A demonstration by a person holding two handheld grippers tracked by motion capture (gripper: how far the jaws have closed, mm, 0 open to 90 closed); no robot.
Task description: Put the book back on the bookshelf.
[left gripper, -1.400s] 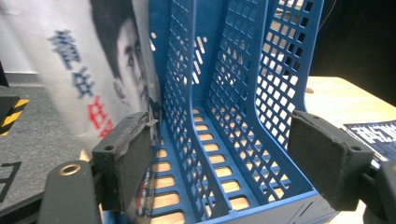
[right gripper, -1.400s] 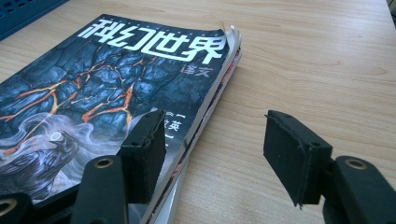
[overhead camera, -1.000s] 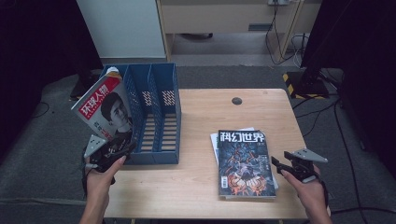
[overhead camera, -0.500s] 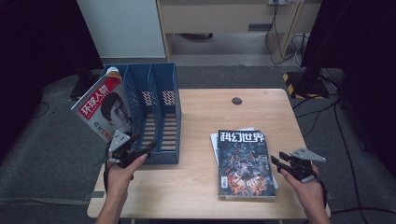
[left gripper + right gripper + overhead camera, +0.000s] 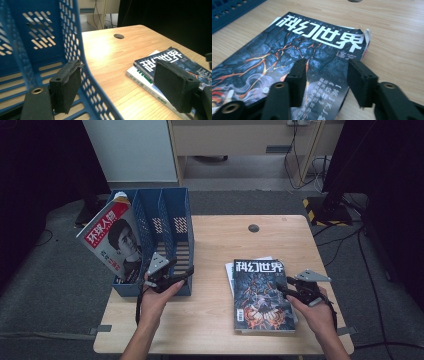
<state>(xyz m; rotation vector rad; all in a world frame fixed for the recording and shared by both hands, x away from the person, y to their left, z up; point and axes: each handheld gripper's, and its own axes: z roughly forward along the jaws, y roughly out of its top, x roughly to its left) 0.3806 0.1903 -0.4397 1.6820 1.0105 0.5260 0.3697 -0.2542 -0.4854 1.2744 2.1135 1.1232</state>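
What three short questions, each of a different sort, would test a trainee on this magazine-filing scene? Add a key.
1. True or false: the left gripper is shut on the blue file rack.
2. Multiple choice: the dark-covered magazine lies
A. in a rack slot
B. on top of a white-edged magazine on the wooden table
C. on the floor
3. Fill in: the red-and-white magazine leans in the rack's ____ slot, as the high view shows it.

Key
1. False; its jaws stand open, one on each side of the rack's wall.
2. B
3. leftmost
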